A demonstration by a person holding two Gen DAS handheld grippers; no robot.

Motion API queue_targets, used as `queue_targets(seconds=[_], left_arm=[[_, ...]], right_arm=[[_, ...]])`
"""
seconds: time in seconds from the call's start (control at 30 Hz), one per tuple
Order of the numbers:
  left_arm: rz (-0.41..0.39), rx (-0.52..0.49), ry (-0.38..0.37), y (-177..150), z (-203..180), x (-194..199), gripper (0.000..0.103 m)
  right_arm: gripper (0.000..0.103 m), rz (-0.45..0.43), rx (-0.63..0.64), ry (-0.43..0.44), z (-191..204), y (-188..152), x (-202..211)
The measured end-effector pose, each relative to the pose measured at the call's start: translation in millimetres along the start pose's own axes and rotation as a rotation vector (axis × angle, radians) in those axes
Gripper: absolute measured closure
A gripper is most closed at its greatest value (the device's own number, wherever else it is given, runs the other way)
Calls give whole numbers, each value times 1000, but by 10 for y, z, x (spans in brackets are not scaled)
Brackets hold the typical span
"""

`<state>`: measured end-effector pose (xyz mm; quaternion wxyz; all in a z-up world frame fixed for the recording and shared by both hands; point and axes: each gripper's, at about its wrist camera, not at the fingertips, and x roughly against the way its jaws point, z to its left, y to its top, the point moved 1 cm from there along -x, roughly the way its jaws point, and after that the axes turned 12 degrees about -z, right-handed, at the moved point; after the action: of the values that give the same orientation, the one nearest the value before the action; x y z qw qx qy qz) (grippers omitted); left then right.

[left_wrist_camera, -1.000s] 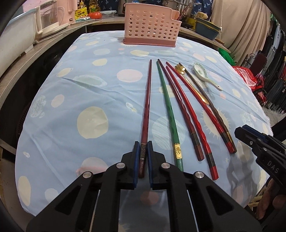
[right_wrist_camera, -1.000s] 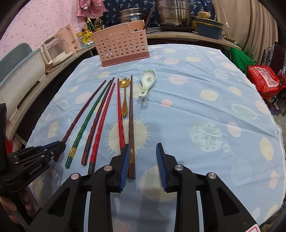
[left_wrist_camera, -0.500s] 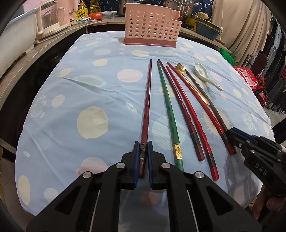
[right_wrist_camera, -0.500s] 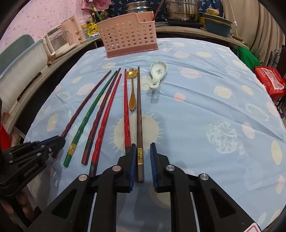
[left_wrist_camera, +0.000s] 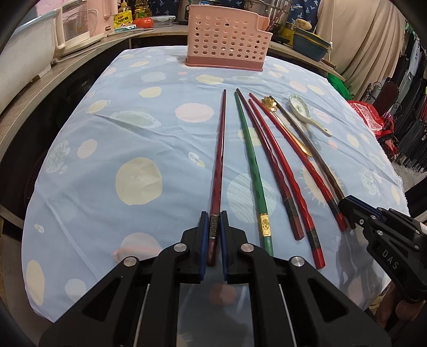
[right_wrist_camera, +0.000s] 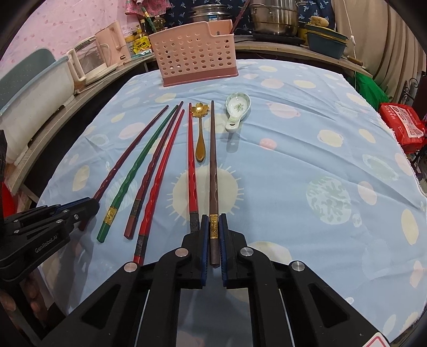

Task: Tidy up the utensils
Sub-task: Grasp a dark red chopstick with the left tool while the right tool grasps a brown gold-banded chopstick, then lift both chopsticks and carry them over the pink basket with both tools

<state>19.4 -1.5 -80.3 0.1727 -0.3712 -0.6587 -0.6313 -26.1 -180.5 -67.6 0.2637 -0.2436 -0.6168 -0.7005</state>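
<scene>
Several long chopsticks lie side by side on the spotted blue tablecloth (left_wrist_camera: 106,165). My left gripper (left_wrist_camera: 213,221) is shut on the near end of the dark maroon chopstick (left_wrist_camera: 219,149), the leftmost one. My right gripper (right_wrist_camera: 213,223) is shut on the near end of the brown chopstick (right_wrist_camera: 213,149), the rightmost one. Between them lie a green chopstick (left_wrist_camera: 252,165), a dark red one (left_wrist_camera: 269,160) and two bright red ones (left_wrist_camera: 293,160). A gold flower spoon (right_wrist_camera: 200,125) and a white ceramic spoon (right_wrist_camera: 236,108) lie near the far tips. A pink perforated utensil holder (right_wrist_camera: 194,53) stands at the table's far end.
A counter behind the table carries pots (right_wrist_camera: 272,16), a teal bowl (right_wrist_camera: 325,45), bottles and a pink kettle (right_wrist_camera: 112,40). A white tub (right_wrist_camera: 34,101) stands at the left. A red bag (right_wrist_camera: 400,125) sits beyond the right edge.
My right gripper moved forward over the brown chopstick's end and closed on it. My left gripper stayed shut on the maroon chopstick.
</scene>
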Motion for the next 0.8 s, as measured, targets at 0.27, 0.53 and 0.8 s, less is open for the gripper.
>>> queue_targets(seconds=[0.27,0.53,0.8], left_arm=[[-22,27,2,71,51,190,96],[-90,37,-1,318,75,479,96],[-192,25,0,841,103,685,96]], right_arm=[[96,-58,-10,29,13,154,236],[96,-163,-25,59,0,500,556],[96,-299,-29,74,-92,1105,796]])
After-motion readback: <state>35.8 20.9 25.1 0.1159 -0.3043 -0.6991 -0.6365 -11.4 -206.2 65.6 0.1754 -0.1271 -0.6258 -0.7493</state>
